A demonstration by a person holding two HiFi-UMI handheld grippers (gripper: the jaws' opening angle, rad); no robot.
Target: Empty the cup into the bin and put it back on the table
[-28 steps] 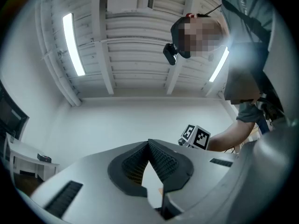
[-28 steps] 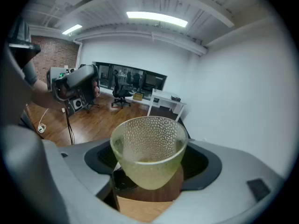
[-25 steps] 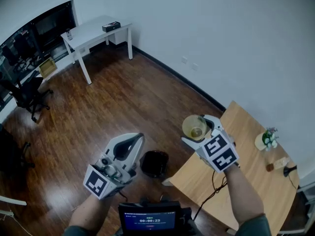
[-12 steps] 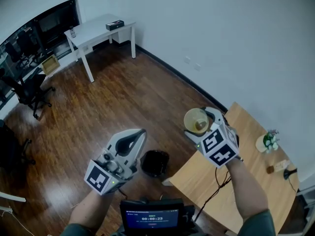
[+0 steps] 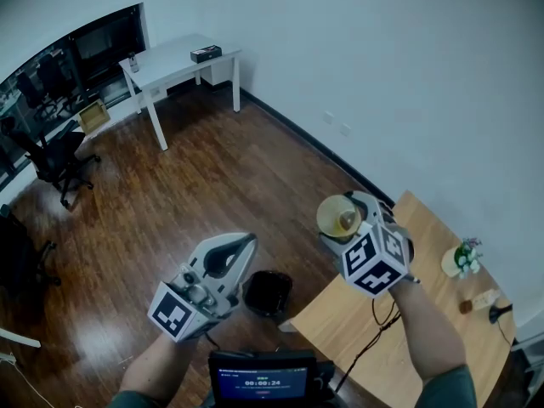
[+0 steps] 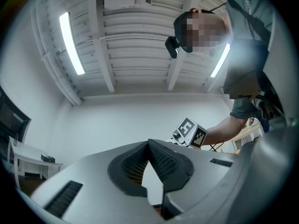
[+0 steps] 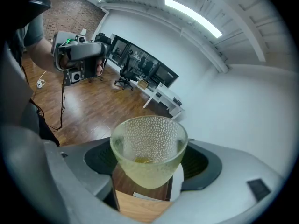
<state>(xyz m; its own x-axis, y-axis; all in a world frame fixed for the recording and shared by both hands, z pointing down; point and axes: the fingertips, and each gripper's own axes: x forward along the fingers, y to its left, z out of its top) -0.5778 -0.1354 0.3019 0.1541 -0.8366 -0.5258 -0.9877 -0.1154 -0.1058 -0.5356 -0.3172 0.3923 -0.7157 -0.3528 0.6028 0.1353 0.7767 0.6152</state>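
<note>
My right gripper (image 5: 347, 221) is shut on a clear dimpled glass cup (image 5: 338, 216) and holds it in the air past the left end of the wooden table (image 5: 425, 313). The cup (image 7: 148, 148) stays roughly upright between the jaws of that gripper (image 7: 148, 166), with a little yellowish content at its bottom. A black bin (image 5: 268, 291) stands on the floor below, beside the table's corner. My left gripper (image 5: 241, 246) hovers just left of the bin. Seen in its own view, the left gripper (image 6: 148, 144) points up at the ceiling, jaws shut on nothing.
A small potted plant (image 5: 463, 257) and a plug with cable (image 5: 497, 297) sit at the table's far end. A screen device (image 5: 263, 377) is at my chest. A white desk (image 5: 178, 58), an office chair (image 5: 51, 155) and monitors (image 5: 68, 53) stand across the dark wood floor.
The right gripper has turned a little on the cup and kept hold of it. The left gripper has barely moved. The head view has shifted slightly.
</note>
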